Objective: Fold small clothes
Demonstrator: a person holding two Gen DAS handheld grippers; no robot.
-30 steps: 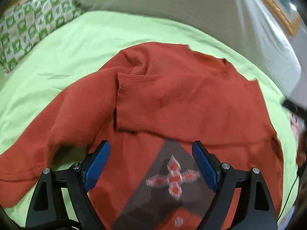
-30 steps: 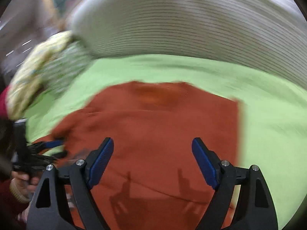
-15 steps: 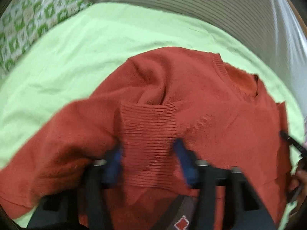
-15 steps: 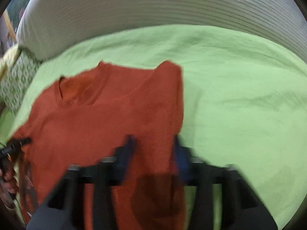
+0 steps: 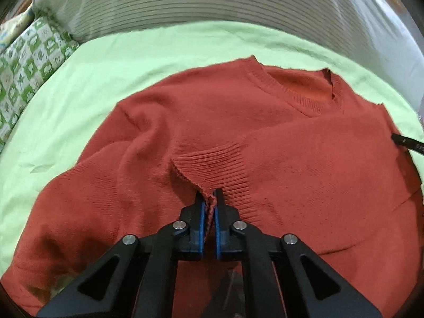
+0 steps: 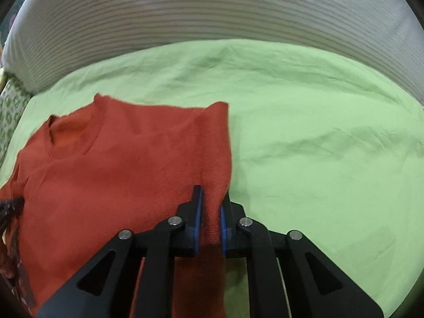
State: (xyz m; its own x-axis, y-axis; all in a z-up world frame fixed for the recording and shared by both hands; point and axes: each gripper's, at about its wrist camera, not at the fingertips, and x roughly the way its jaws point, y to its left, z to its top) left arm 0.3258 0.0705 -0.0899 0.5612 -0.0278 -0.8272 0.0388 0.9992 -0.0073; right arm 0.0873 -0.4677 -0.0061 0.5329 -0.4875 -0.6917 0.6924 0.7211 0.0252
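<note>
Rust-red knit: the sweater [image 5: 304,164] lies flat on the lime-green bedsheet [image 5: 111,74], front up.
Sweater axis: its length runs from the hem, near the cameras, up to the ribbed collar [image 5: 294,92] at the far end, which points toward the striped grey bolster [image 5: 212,5].
Patterned pillow: a green-and-white cushion [image 5: 26,61] sits at the far left edge of the sheet, well apart from the sweater.
Sleeves: one lies spread out to the left; the other is folded across the chest, its ribbed cuff [image 5: 212,167] lying at mid-body.
Left gripper [image 5: 209,206]: its jaws are closing, the blue pads already pinching the cuff's near edge, which stands up as a thin ridge between them.
Sweater's right side: in the right wrist view it ends in a straight folded edge [image 6: 220,148] running toward the bolster, bare sheet beside it.
Right gripper [image 6: 209,212]: clamped on that folded edge, a thick bunch of knit pressed between the pads; the jaws are easing slightly apart around it.
</note>
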